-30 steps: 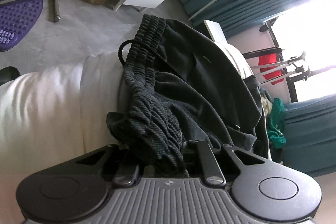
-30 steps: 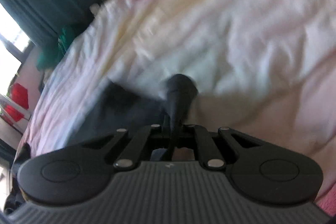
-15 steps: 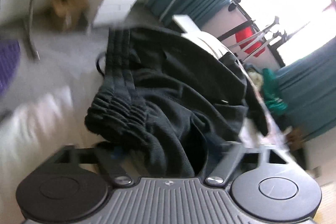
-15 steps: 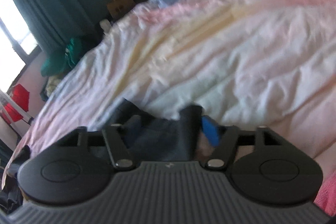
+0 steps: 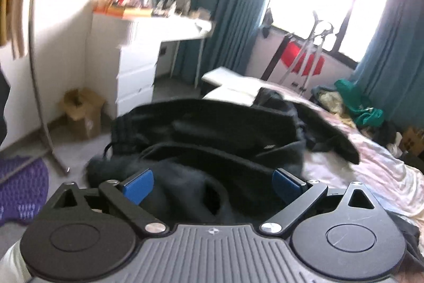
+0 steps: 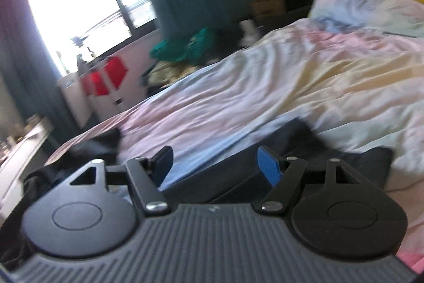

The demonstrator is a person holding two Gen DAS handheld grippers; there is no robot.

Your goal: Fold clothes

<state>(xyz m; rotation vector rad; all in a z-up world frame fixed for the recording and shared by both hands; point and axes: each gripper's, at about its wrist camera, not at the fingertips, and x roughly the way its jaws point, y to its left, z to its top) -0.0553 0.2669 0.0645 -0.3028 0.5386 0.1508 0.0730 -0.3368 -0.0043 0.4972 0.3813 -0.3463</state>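
Note:
A black pair of pants point(image 5: 212, 139) with a ribbed waistband lies bunched on the bed near its foot, right in front of my left gripper point(image 5: 212, 183). The left gripper is open, its blue pads point(image 5: 139, 183) spread wide on either side of the cloth. In the right wrist view a flat black part of the garment point(image 6: 238, 171) lies on the pale bedsheet point(image 6: 265, 97). My right gripper point(image 6: 218, 167) is open just above it and holds nothing.
White drawers and a desk point(image 5: 137, 55) stand at the left wall, with a cardboard box point(image 5: 82, 113) and a purple mat point(image 5: 21, 184) on the floor. Green clothes point(image 5: 363, 108) are piled by the teal curtains. Pillows point(image 6: 371, 4) lie at the bed's head.
Both grippers have opened and let go of the black garment. Both have tilted up and drawn back, so the room now shows beyond the bed.

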